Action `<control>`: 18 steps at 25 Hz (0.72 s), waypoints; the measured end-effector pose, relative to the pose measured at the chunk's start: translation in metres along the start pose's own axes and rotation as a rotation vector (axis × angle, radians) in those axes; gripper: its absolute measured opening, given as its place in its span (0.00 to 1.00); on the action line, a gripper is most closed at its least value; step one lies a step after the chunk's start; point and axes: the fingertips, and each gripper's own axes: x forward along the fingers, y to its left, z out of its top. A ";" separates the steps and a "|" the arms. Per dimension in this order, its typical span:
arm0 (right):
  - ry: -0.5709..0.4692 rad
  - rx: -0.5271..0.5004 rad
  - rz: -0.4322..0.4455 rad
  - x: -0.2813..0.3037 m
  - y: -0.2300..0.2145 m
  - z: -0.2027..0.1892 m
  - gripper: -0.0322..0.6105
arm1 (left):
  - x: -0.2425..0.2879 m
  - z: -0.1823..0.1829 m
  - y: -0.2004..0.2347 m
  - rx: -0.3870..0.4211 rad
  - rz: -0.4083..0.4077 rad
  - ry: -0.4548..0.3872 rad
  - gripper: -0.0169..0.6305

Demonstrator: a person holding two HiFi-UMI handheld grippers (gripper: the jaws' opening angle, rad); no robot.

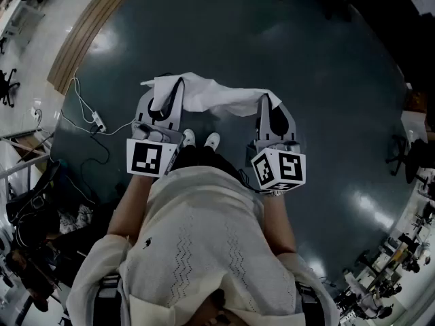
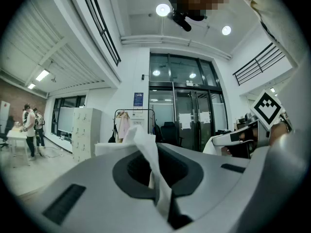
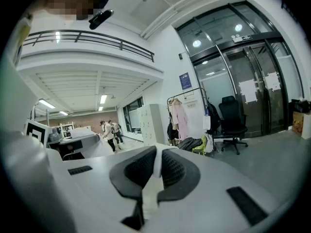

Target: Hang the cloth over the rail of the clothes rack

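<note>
A white cloth (image 1: 204, 97) stretches between my two grippers, held out in front of the person above the dark floor. My left gripper (image 1: 168, 95) is shut on the cloth's left end, a fold of white cloth (image 2: 148, 164) rising out between its jaws. My right gripper (image 1: 266, 107) is shut on the right end, with a thin strip of cloth (image 3: 154, 176) pinched between the dark pads. A clothes rack (image 2: 134, 124) with hanging garments stands far off by the glass doors; the same clothes rack (image 3: 187, 113) shows in the right gripper view.
The person's white shoes (image 1: 200, 140) stand on the dark floor below the cloth. Cables and a power strip (image 1: 95, 119) lie at the left. An office chair (image 3: 232, 123) and bags sit beside the rack. People stand at the far left (image 2: 30, 125).
</note>
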 end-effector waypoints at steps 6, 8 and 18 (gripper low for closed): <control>-0.005 0.018 0.016 0.002 -0.022 -0.001 0.09 | 0.011 -0.018 -0.013 0.004 -0.017 0.048 0.05; -0.005 0.015 0.031 0.008 -0.028 -0.002 0.09 | 0.018 -0.022 -0.010 -0.013 0.004 0.052 0.05; 0.018 -0.017 0.038 0.060 -0.062 0.017 0.09 | 0.079 -0.021 0.006 0.011 0.029 0.049 0.05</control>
